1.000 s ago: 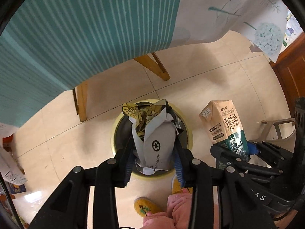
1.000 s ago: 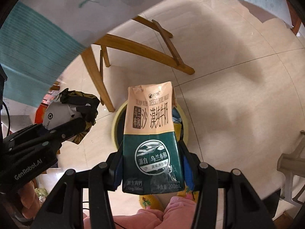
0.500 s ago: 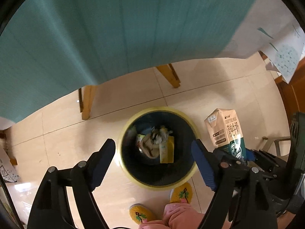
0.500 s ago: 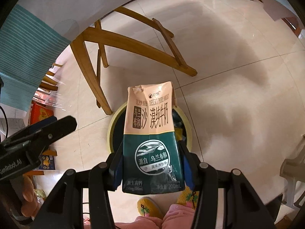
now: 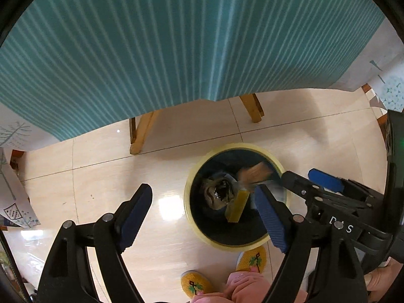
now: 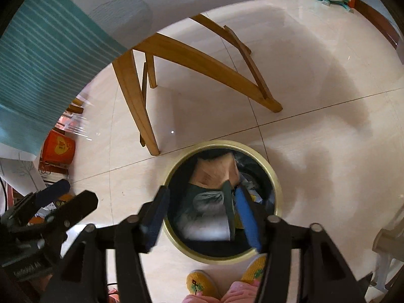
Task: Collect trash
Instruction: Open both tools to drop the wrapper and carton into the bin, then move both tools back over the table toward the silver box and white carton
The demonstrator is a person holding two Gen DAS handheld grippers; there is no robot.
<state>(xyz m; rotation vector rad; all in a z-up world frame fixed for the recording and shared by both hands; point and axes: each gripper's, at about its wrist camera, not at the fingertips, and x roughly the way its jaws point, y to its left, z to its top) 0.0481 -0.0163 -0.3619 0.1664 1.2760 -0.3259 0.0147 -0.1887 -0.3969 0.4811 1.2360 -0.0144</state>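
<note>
- Nearest, the left gripper (image 5: 203, 212) has its black fingers spread wide, nothing between the ribbed blue pads (image 5: 271, 221).
- The right gripper (image 6: 202, 213) is likewise parted and holds nothing; its blue pads frame the bin's mouth.
- Below them, yellow embroidered slippers (image 6: 200, 284) and pink trouser fabric stand on the floor.
- The round trash bin (image 6: 274, 176), pale yellow rim and dark lining, stands on glossy beige floor tiles (image 6: 315, 136) with thin grout lines.
- Inside the bin, the milk carton (image 6: 217, 173), tan top and dark green body, appears blurred above crumpled wrappers (image 5: 219, 192) and a yellow box.
- Beyond, slanted wooden table legs (image 6: 136, 101) rest on the tiles.
- Farthest, a teal striped tablecloth (image 5: 176, 38) hangs overhead, ridged like corrugated fabric.
</note>
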